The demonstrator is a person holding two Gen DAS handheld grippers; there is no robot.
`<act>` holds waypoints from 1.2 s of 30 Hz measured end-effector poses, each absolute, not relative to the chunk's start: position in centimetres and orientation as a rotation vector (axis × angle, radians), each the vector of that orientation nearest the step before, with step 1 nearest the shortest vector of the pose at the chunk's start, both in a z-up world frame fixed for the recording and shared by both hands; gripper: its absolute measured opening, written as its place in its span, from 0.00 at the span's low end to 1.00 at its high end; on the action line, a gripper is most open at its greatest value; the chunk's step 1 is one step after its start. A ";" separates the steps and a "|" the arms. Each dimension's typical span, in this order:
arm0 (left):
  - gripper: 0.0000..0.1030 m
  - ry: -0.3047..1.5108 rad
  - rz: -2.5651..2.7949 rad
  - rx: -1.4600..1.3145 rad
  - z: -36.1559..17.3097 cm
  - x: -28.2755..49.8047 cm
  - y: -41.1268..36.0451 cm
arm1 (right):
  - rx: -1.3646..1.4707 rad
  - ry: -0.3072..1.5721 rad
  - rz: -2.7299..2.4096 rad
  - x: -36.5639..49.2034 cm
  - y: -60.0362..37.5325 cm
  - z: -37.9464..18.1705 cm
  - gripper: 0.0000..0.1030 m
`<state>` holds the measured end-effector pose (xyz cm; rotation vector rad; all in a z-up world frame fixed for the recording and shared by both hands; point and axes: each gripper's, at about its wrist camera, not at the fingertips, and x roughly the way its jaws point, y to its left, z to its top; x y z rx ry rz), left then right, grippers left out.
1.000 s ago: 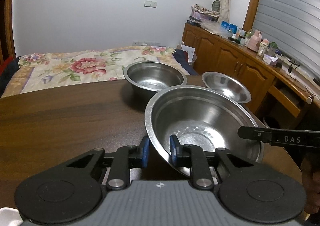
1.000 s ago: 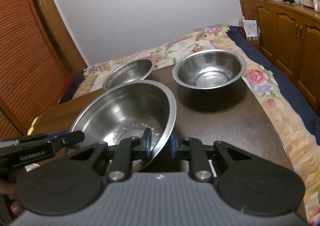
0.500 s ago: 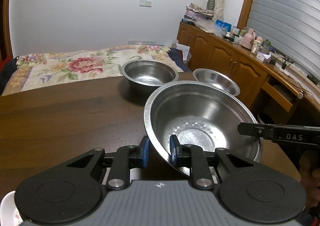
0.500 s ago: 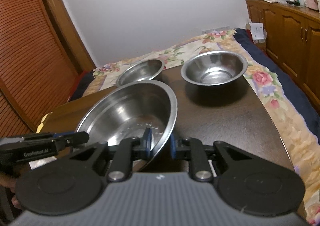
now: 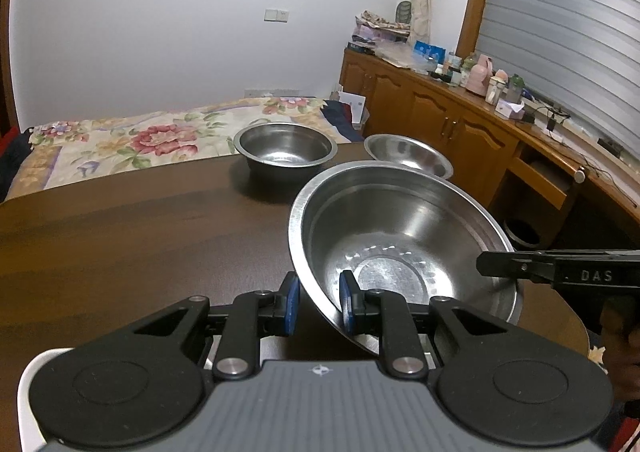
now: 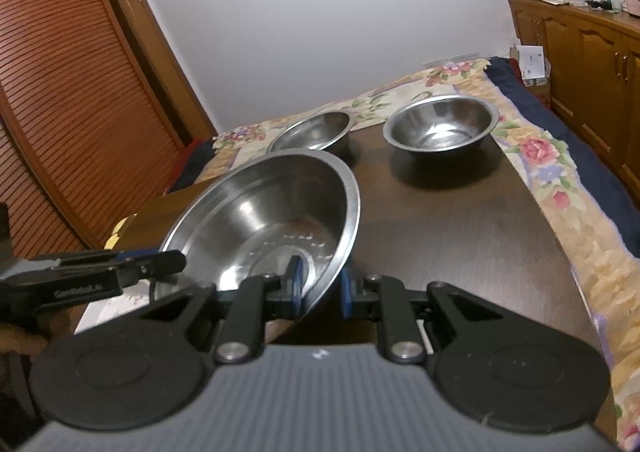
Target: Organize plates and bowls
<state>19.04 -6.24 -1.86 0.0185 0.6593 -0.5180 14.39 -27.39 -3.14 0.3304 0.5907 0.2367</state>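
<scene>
The left gripper [image 5: 319,302] has its two blue pads squeezed on the rim of the big steel bowl [image 5: 400,236]. One pad sits inside the bowl and one sits outside. The right gripper [image 6: 320,290] pinches the same bowl on the other side, again with one pad in and one pad out. So both claws are nearly closed and they share one bowl between them.

In the left wrist view the right gripper's black arm reaches in from the right and meets the bowl's far rim. In the right wrist view the left gripper's black arm comes in from the left. Part of a hand [image 5: 624,352] shows at the right edge of the left wrist view.

The big bowl is tipped and looks lifted off the table [image 5: 120,236], over the table's near end. The table is dark brown wood.

Two smaller steel bowls stand at the far edge of the table. The deep bowl [image 5: 285,149] sits upright. The shallow bowl [image 5: 406,157] is just beside it, nearer the far corner, and partly hidden behind the big bowl.

Past the table is a bed with a flowery blanket [image 5: 132,139]. A wooden cabinet [image 5: 440,115] runs along the wall.
</scene>
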 end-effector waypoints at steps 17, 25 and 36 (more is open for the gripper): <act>0.22 0.652 -0.553 0.020 -2.1 15.5 -5.0 | 0.348 0.591 0.285 11.7 -27.4 -4.3 0.21; 0.22 0.663 -0.560 0.041 -2.5 14.3 -4.9 | 0.372 0.608 0.298 10.8 -27.5 -5.1 0.21; 0.22 0.688 -0.559 0.043 -3.4 14.4 -5.0 | 0.354 0.610 0.293 10.4 -27.2 -5.4 0.21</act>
